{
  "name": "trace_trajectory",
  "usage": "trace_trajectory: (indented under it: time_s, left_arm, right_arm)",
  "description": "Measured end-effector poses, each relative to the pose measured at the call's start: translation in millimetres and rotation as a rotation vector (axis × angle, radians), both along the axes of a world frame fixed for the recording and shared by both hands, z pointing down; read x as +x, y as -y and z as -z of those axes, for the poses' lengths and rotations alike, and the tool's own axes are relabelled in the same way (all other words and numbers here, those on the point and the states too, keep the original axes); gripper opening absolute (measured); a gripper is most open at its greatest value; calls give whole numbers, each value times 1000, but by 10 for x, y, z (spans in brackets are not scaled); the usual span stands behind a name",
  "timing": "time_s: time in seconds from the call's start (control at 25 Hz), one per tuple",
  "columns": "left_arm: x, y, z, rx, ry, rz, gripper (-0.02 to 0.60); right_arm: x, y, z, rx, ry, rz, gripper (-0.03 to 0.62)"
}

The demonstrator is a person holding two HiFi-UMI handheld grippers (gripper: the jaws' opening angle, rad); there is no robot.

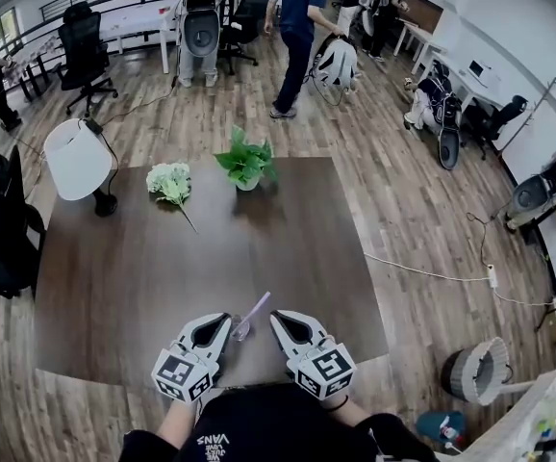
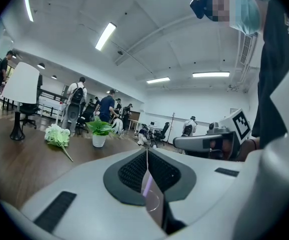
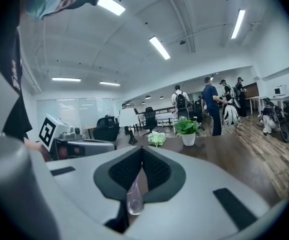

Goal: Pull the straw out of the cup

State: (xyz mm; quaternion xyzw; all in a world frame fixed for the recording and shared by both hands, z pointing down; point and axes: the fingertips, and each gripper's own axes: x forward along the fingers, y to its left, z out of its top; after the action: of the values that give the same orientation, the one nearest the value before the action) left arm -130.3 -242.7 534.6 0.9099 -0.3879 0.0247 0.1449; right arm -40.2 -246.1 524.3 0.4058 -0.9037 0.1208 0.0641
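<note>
A small clear cup [image 1: 241, 331] with a purple straw [image 1: 257, 308] leaning up to the right stands on the dark brown table [image 1: 163, 287], near its front edge. My left gripper [image 1: 222, 321] lies just left of the cup and my right gripper [image 1: 278, 318] just right of it. Both have their jaws together and nothing between the pads. In the left gripper view the left gripper [image 2: 147, 153] is shut, with the straw [image 2: 146, 183] and cup [image 2: 155, 204] showing below its tips. Under the shut right gripper [image 3: 142, 150] the cup [image 3: 134, 200] shows too.
A potted green plant [image 1: 247, 162], a bunch of white flowers [image 1: 170, 181] and a white lamp [image 1: 78, 159] stand at the far side of the table. People, office chairs and desks fill the wood-floored room beyond. A cable [image 1: 432, 275] runs across the floor at the right.
</note>
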Motion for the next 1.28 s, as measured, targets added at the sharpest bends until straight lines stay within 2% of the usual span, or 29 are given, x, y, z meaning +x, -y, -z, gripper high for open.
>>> trace_trajectory:
  time_s: [0.68, 0.92, 1.12, 1.16, 1.24, 1.28]
  left_arm:
    - [122, 133, -79, -16, 43, -1, 18]
    - [212, 135, -133, -24, 86, -45, 20]
    - [332, 70, -251, -62, 132, -111, 23]
    - [358, 57, -285, -73, 147, -126, 41]
    - [412, 32, -366, -98, 188, -158, 146]
    - [438, 21, -402, -108, 209, -172, 156]
  right_arm:
    - [102, 117, -80, -20, 10, 14, 18]
    - [99, 157, -91, -27, 11, 22, 18]
    - [113, 168, -91, -27, 15, 24, 17]
    - [115, 168, -91, -27, 15, 24, 18]
    - [122, 166, -96, -29, 14, 24, 18]
    - [127, 166, -98, -29, 14, 23, 17]
